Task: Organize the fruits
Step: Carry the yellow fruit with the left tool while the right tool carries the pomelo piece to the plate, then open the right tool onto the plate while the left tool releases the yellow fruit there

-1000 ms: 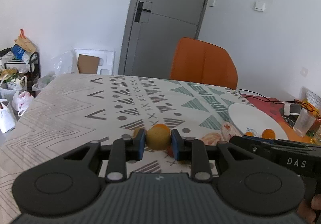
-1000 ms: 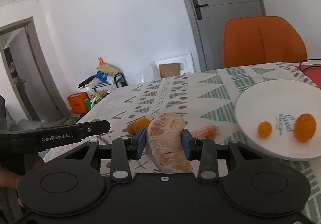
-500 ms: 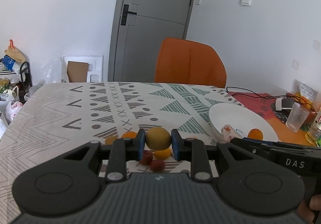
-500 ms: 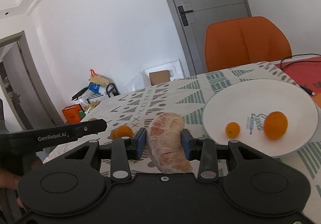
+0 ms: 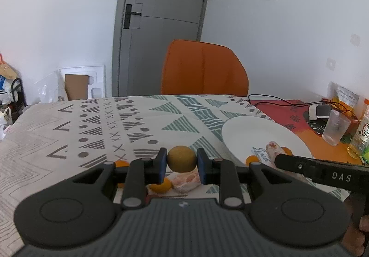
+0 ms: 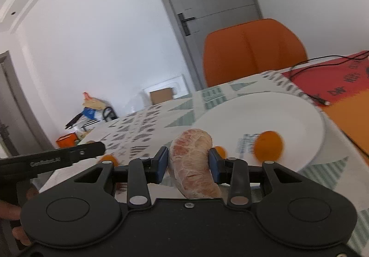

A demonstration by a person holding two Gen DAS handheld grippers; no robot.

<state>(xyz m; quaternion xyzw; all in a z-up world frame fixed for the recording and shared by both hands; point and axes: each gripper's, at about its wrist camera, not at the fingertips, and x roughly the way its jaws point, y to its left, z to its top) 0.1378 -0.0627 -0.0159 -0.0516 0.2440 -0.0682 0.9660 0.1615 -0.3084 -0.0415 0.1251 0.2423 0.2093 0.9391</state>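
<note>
Fruit gripped in both tongs above the patterned surface (image 5: 69,118).
A round yellow-brown fruit (image 5: 181,158) is clamped by the left tongs (image 5: 182,166); a peeled citrus segment (image 6: 192,160) is clamped by the right tongs (image 6: 188,164), lettered "DAS", by the white plate (image 6: 265,107).

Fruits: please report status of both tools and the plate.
Left tool shut on round yellow-brown fruit. Right tool shut on peeled citrus segment. White plate holds two oranges. Path clear.
</note>
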